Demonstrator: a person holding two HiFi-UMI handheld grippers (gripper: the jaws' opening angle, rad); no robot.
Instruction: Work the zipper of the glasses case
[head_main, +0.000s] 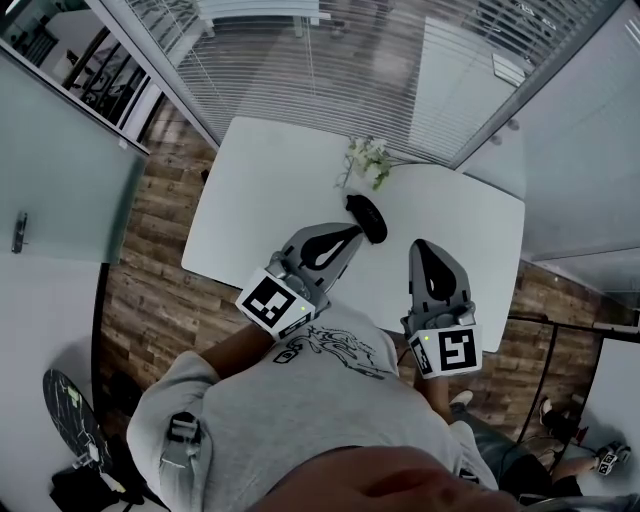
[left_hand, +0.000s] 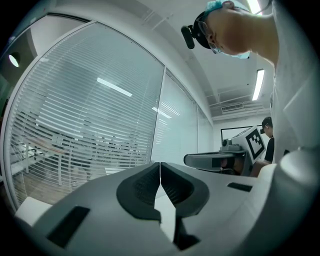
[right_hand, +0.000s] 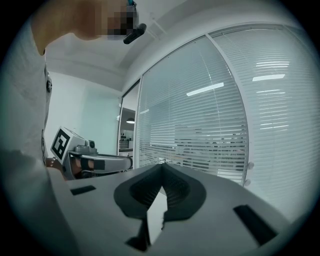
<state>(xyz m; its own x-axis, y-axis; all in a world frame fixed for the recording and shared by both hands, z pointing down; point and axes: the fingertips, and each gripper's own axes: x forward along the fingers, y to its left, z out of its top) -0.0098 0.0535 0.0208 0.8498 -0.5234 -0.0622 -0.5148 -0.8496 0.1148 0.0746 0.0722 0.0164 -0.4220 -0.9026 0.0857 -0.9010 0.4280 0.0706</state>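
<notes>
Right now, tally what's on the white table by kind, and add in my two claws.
Black glasses case: 1
Small plant: 1
Claws: 2, the left claw and the right claw, both shut and empty
Total: 4

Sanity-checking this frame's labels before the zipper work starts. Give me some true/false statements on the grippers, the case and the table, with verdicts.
1. The left gripper and the right gripper both have their jaws together with nothing between them. True.
2. The right gripper holds the glasses case. False: the case lies on the table, in neither gripper.
3. A small plant stands on the table beyond the case. True.
4. The table top is dark wood. False: the top is white; the wood is the floor around it.
5. The case lies closer to the left gripper's tip than to the right's. True.
</notes>
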